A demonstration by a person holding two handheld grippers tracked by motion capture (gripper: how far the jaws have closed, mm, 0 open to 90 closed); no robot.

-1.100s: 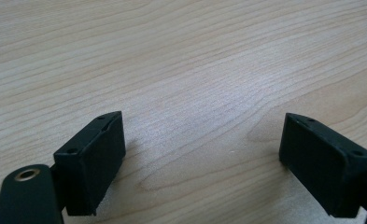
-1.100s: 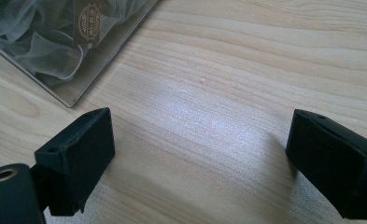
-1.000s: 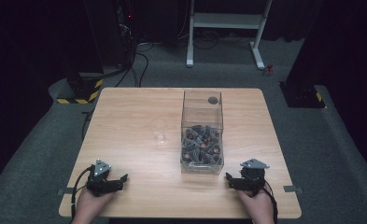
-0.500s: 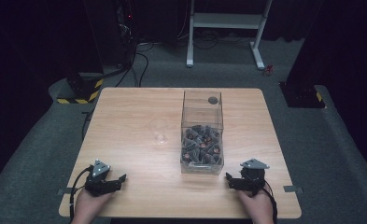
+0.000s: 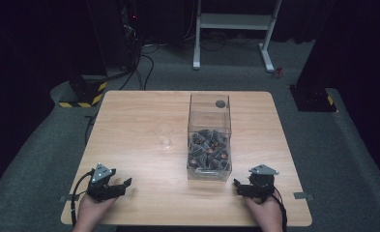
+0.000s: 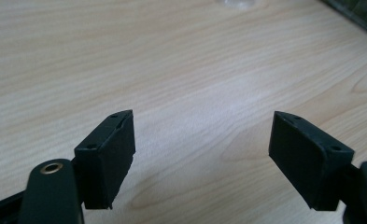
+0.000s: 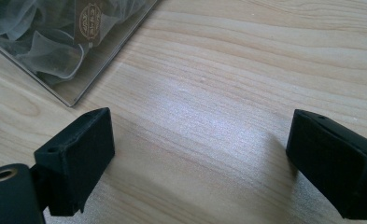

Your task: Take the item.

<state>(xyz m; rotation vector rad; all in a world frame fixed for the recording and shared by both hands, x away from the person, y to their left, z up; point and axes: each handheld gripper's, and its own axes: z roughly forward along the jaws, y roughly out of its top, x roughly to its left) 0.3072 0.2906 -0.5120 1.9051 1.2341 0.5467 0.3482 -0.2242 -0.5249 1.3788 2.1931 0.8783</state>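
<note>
The box (image 5: 210, 140), a tall clear container, stood on the wooden table (image 5: 139, 116) right of centre, its lower half packed with small dark sachets (image 5: 208, 149). A small clear cup (image 5: 164, 136) stood just left of the box, apart from it. Both grippers rested near the table's front edge, each held in a hand. The left gripper (image 5: 120, 186) sat at the front left corner, well apart from the box, pointing towards the right. In the left gripper view, the left gripper (image 6: 202, 154) had its jaws wide apart with nothing between them but bare wood. The right gripper (image 5: 240, 185) lay near the box's front right corner, pointing left. In the right gripper view, the right gripper (image 7: 200, 161) also had its jaws spread wide and empty, and the box's corner (image 7: 69, 51) with pale sachets inside appeared at the upper left, close to one jaw but not touching it.
</note>
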